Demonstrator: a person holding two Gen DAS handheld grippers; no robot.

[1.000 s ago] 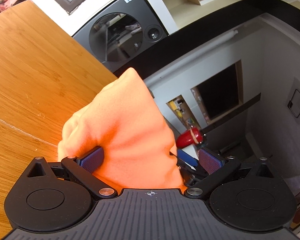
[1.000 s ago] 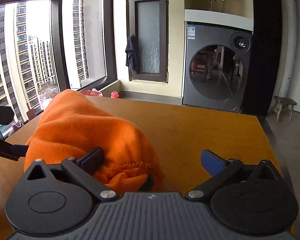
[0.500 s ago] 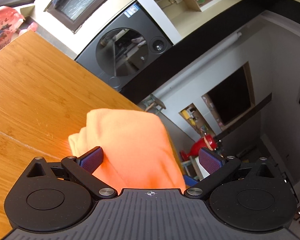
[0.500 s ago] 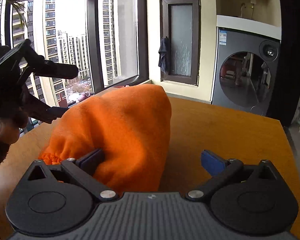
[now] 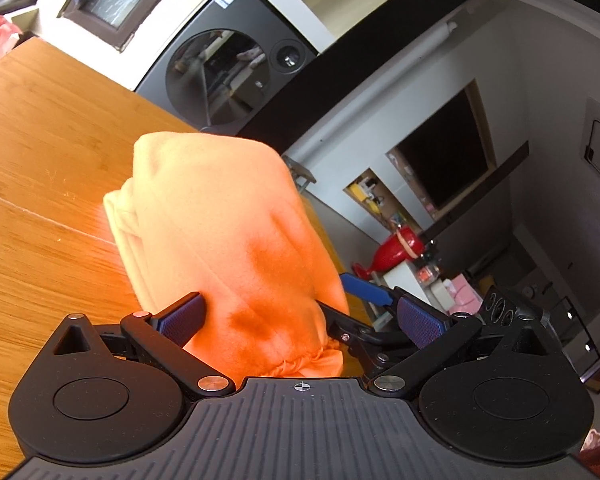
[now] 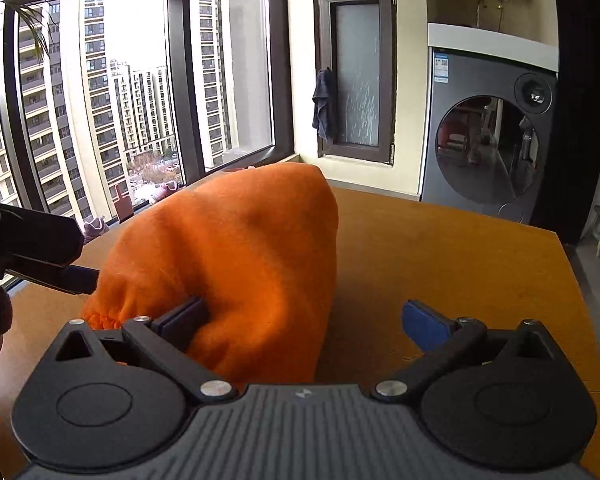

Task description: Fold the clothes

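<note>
The one orange garment (image 5: 228, 240) has risen higher over the table (image 5: 40, 152), both spread tongs (image 5: 300, 316) (image 6: 306, 320) underneath.

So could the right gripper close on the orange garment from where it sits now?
Probably yes: the orange garment already lies between the open right gripper fingers, against its left pad, with nothing in between.

Garment (image 6: 236, 264) on the table (image 6: 460, 272), between both claws; washing machine (image 6: 492, 136) behind the table.
</note>
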